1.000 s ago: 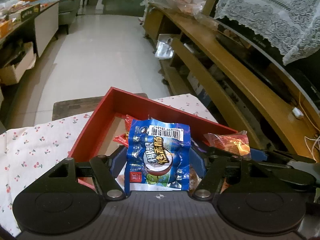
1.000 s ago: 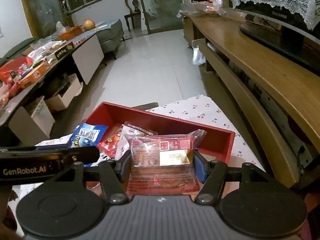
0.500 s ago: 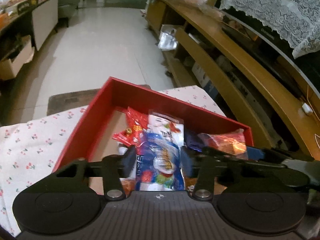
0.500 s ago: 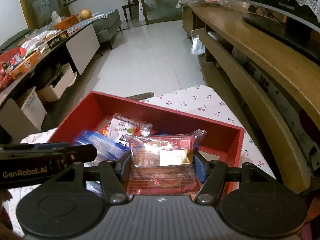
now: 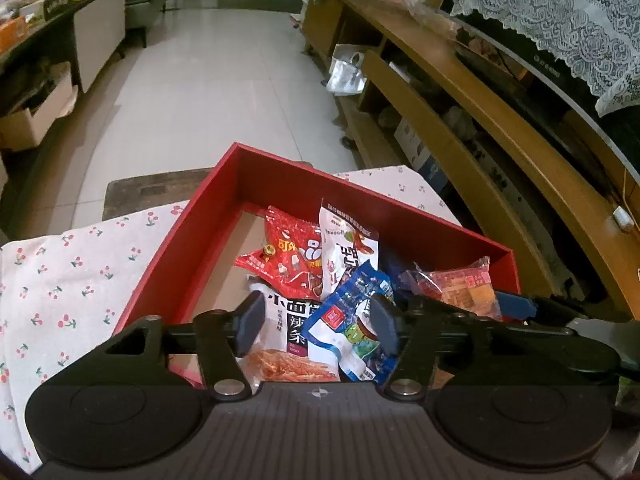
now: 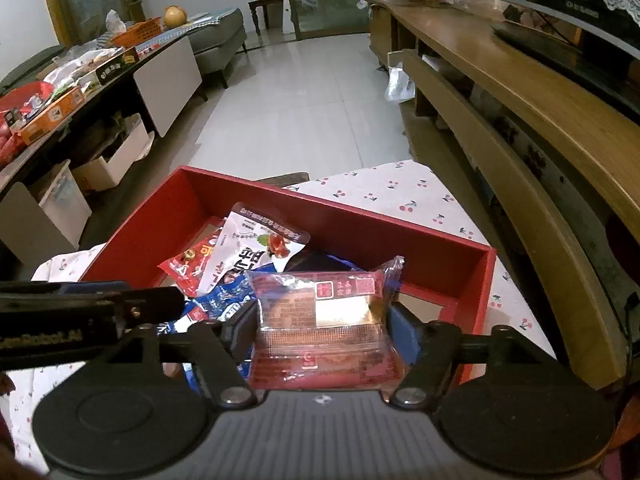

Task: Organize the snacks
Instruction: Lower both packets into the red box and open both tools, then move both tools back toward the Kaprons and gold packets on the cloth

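Note:
A red box [image 5: 200,236] [image 6: 360,228] stands on the cherry-print cloth and holds several snack packs. My left gripper [image 5: 316,322] is open above its near end; the blue snack pack [image 5: 352,328] lies loose in the box between the spread fingers, on a white noodle-snack pack [image 5: 288,320]. A red pack [image 5: 292,256] and a white pack [image 5: 348,244] lie further in. My right gripper [image 6: 320,328] is shut on a clear-wrapped red cake pack [image 6: 324,320], held over the box's near right part. That pack also shows in the left wrist view [image 5: 456,288].
The cherry-print cloth [image 5: 68,280] covers the low table. A long wooden TV cabinet [image 6: 520,92] runs along the right. A cluttered table [image 6: 60,92] with boxes below stands at the left. Tiled floor [image 5: 208,80] lies beyond.
My left gripper lowered over the box, opened and let go of the blue snack pack, which now lies in the box. My right gripper moved forward over the box with the red cake pack.

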The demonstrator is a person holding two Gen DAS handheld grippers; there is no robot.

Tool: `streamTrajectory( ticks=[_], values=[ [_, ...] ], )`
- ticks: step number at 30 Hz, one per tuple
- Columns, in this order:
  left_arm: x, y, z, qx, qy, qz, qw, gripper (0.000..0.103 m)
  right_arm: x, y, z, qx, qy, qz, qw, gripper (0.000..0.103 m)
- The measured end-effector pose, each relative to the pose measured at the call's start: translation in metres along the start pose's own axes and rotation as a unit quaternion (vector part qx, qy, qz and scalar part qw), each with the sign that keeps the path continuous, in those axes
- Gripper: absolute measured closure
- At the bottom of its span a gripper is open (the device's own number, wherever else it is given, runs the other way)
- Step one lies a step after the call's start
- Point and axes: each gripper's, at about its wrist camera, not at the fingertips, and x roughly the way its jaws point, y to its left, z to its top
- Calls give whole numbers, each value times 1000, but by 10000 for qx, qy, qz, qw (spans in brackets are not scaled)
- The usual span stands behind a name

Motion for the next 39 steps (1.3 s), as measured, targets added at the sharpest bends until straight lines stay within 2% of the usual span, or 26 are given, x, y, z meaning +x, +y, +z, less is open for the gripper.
streamTrajectory(
  ticks=[2, 13, 26, 31, 39],
  values=[
    [-3, 1, 1, -27, -38, -27, 10000, 30, -3, -1, 1, -14, -49, -43, 10000, 11],
    [-21, 4, -3, -99, -133, -162, 9997, 21, -25, 3, 3, -36, -250, 57, 9997, 6],
    [-46, 14, -20, -252, -150, -267, 9992, 19, -69, 9, -13, 17, -567, 219, 9981, 6],
    [-57, 20, -27, -309, -167, -275, 9990, 19, -85, 16, -24, 42, -603, 529, 9968, 6],
    [-70, 28, -44, -314, -92, -316, 9990, 18, -105, 32, -47, -200, -587, 749, 9953, 6]
  ],
)
